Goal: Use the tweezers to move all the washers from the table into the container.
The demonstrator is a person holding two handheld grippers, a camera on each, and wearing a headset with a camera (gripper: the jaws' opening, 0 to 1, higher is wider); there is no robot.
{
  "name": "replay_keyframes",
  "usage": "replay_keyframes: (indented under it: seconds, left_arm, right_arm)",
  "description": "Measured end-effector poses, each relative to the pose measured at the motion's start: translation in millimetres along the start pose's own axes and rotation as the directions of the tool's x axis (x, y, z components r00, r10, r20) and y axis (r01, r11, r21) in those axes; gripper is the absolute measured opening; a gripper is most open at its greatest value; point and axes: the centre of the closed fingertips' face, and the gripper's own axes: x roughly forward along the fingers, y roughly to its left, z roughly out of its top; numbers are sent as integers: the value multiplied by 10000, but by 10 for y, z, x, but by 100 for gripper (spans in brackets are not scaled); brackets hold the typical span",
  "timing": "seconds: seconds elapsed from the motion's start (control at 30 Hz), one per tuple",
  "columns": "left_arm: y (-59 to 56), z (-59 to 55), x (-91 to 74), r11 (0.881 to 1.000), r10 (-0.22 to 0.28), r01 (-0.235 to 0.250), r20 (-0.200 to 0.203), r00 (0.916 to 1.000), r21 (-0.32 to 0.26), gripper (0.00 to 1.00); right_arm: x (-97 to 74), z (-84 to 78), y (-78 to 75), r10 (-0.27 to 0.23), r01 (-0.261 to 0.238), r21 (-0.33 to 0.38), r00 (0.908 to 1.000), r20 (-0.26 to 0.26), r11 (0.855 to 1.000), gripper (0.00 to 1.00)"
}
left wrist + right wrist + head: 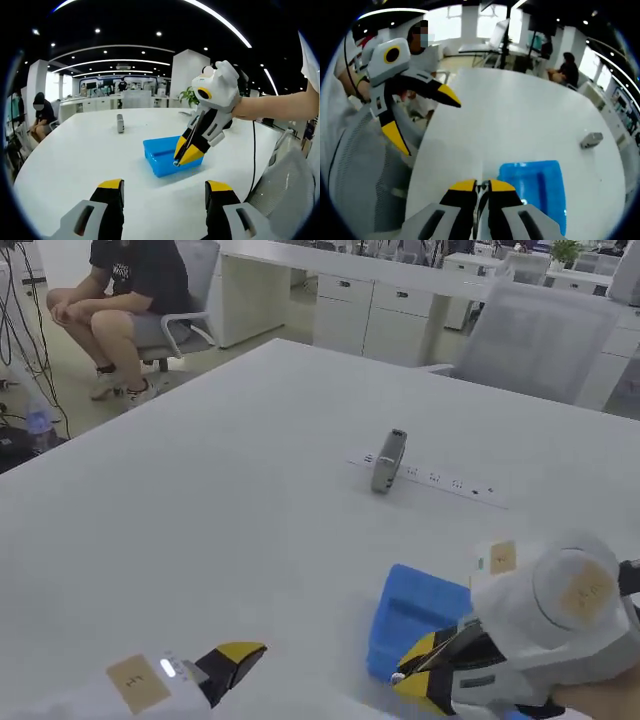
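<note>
White tabletop [220,500] spreads across an open-plan office, with one person [125,285] seated on a chair at the upper left of the head view and one empty mesh office chair [540,340] at the upper right. One blue container [420,615], a shallow rectangular tray, sits on the table at the lower right of that view; it lies centre frame in the left gripper view [165,155] and at lower right in the right gripper view [535,187]. The right gripper [415,670] hangs over the container's near edge, its two yellow jaws pressed together on one pair of tweezers [435,655]. In its own view, the metal tweezers [480,200] run up between the closed jaws of the right gripper [481,189]. Seen from the left gripper view, the right gripper [184,156] points down at the container's near corner, and a pale speck at the tweezers' tip is too small to tell as a washer. The left gripper [165,192] has its two jaws spread wide with nothing between them; it sits at the lower left of the head view [238,658], well apart from the container. One grey device [388,460] rests on one white power strip [440,480] near the middle of the table.
</note>
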Motion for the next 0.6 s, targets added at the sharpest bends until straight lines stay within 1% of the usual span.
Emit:
replay_keyframes:
  seconds: [0.07, 0.17, 0.23, 0.47, 0.6]
  left_arm:
    - [0, 1, 0, 10000, 0, 0, 9, 10000, -10, 66]
    - [5, 0, -2, 10000, 27, -27, -2, 10000, -8, 66]
    - [6, -1, -2, 10000, 29, -29, -8, 10000, -26, 66]
    - [2, -2, 0, 10000, 0, 0, -27, 10000, -29, 66]
    - [0, -1, 1, 10000, -11, 11, -23, 10000, -47, 66]
  right_arm:
    - [-34, 2, -83, -196, 194, 174, 9998, 73, 9997, 5]
    - [-59, 19, -219, -485, 463, 669, 9983, 311, 9967, 5]
    - [-55, 6, -286, -623, 596, 824, 9976, 311, 9948, 5]
    - [7, -63, -472, -900, 876, 1302, 9959, 130, 9876, 5]
    - [71, -137, -583, -988, 994, 1595, 9950, -115, 9822, 5]
